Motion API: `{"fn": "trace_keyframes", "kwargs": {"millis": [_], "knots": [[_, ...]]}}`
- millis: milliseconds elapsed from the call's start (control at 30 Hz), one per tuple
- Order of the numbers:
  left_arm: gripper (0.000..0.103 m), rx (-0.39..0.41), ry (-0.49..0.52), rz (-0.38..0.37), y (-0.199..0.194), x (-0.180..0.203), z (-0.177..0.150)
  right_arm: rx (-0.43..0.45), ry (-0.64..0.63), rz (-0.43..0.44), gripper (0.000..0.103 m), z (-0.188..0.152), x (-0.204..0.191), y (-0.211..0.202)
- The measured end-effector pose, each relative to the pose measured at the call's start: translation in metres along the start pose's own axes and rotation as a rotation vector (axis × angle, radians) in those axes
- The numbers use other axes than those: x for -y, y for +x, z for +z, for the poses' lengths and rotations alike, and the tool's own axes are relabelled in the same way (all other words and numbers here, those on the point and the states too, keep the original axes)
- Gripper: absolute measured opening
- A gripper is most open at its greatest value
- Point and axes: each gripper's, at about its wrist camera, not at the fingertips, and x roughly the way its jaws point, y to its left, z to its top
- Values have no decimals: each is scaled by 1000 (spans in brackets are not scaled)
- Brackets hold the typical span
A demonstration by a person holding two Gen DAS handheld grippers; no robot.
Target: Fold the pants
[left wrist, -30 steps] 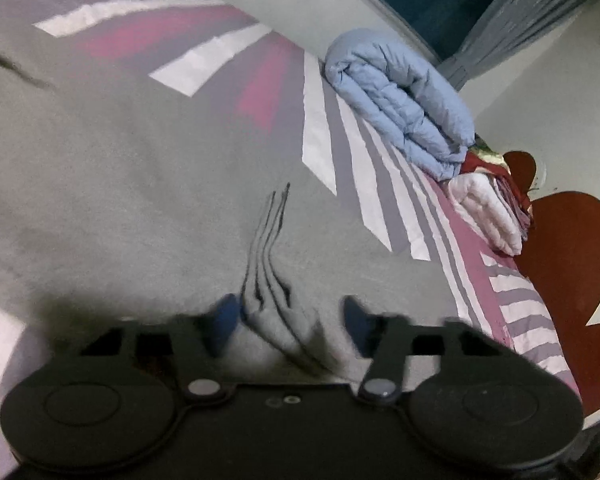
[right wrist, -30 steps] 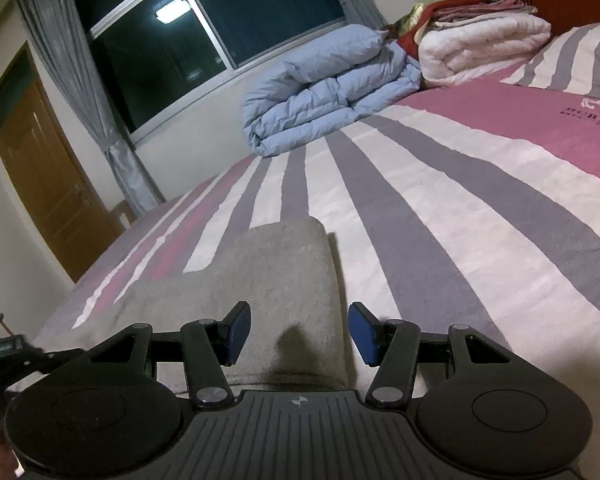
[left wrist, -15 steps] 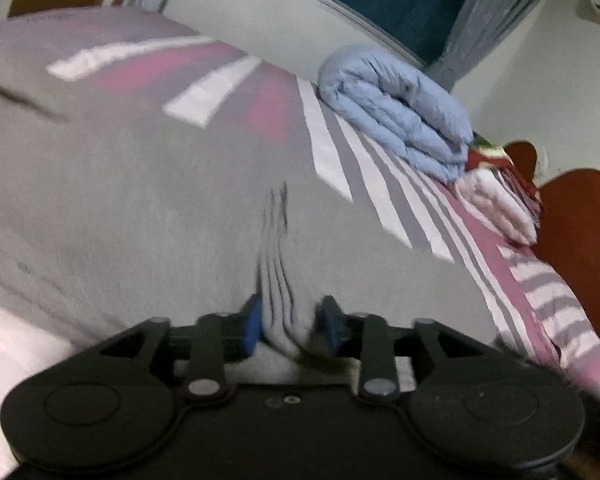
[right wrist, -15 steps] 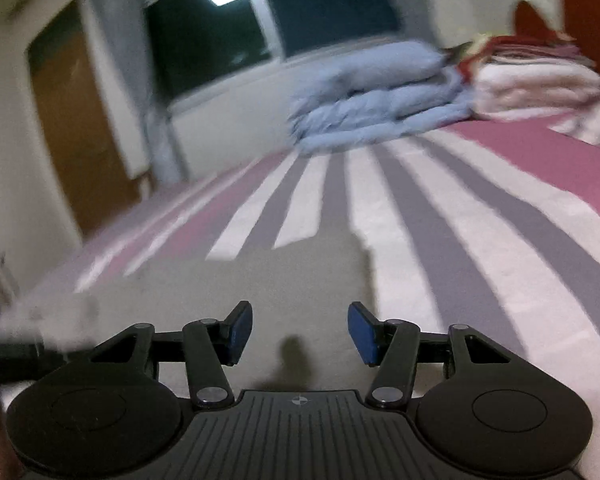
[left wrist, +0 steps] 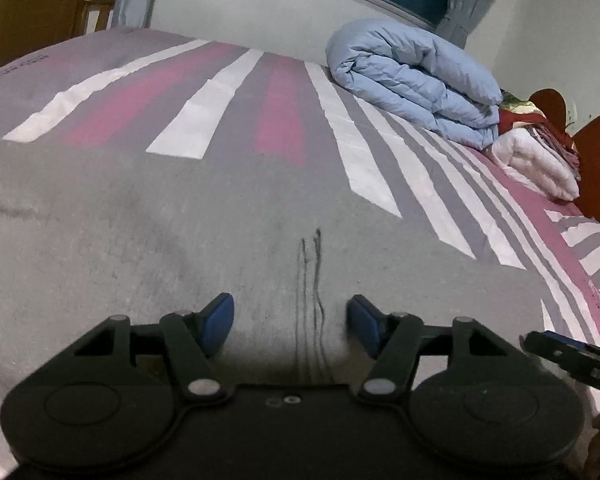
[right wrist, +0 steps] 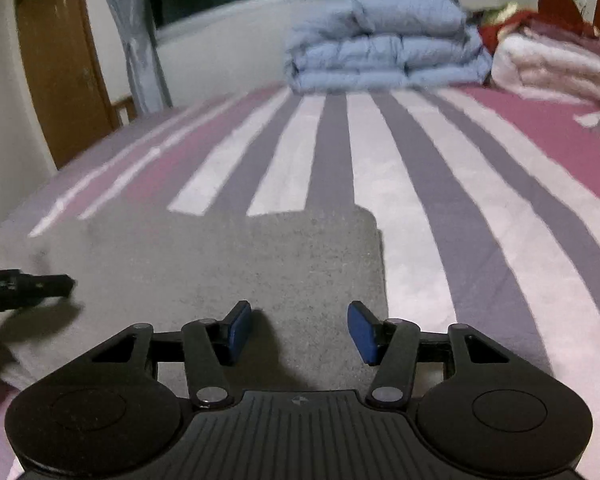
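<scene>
Grey pants (left wrist: 160, 248) lie spread flat on the striped bed. In the left wrist view my left gripper (left wrist: 290, 322) sits low over them, its jaws opening; a thin ridge of creased cloth (left wrist: 314, 300) runs between the blue pads, which do not press on it. The right wrist view shows the pants' squared end (right wrist: 260, 264) with its corner at the far right. My right gripper (right wrist: 300, 330) hovers over that end, open and holding nothing. The left gripper's fingertip (right wrist: 52, 282) pokes in from the left edge there.
The bed sheet (right wrist: 440, 200) has pink, white and grey stripes. A folded blue duvet (left wrist: 412, 80) and a white blanket (left wrist: 536, 164) are stacked at the far side by a red-brown headboard (left wrist: 598, 168). A wooden door (right wrist: 60, 76), curtains and a dark window stand behind.
My left gripper pinched a fold of the pants, then spread its pads off it; the fold now lies flatter. The right gripper swung round over the pants' end, staying open.
</scene>
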Motion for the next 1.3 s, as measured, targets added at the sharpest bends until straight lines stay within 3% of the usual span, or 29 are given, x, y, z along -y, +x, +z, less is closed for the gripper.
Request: {"fn": "trace_keyframes", "kwargs": {"millis": [100,200,467,700,833,1033,1100,1167,1300], "knots": [[58,21,14,-2,-18,-2,-2,117,24,21,54,-15,2,-34],[61,38,31,15,-36,-7,-6,163,64,21,54,-26,2,-55],[66,69,44,60,-79,-29,-17,206,69,6,55,-43,-17,-86],[66,134,53,186,-126,-82,-46,210,78,-1,63,-48,-22,-82],[62,139,-219,155,-139,-153,-59,200,66,9,64,-51,-28,-78],[50,195,-611,-116,-118,-236,-55,184,70,-15,64,-52,-27,-69],[41,200,-691,-152,-104,-256,-52,179,78,-24,64,-52,-26,-66],[20,196,-747,-158,-91,-272,-51,180,87,-32,64,-53,-24,-65],[23,197,-784,-223,-66,-290,-38,184,98,-43,64,-53,-20,-63]]}}
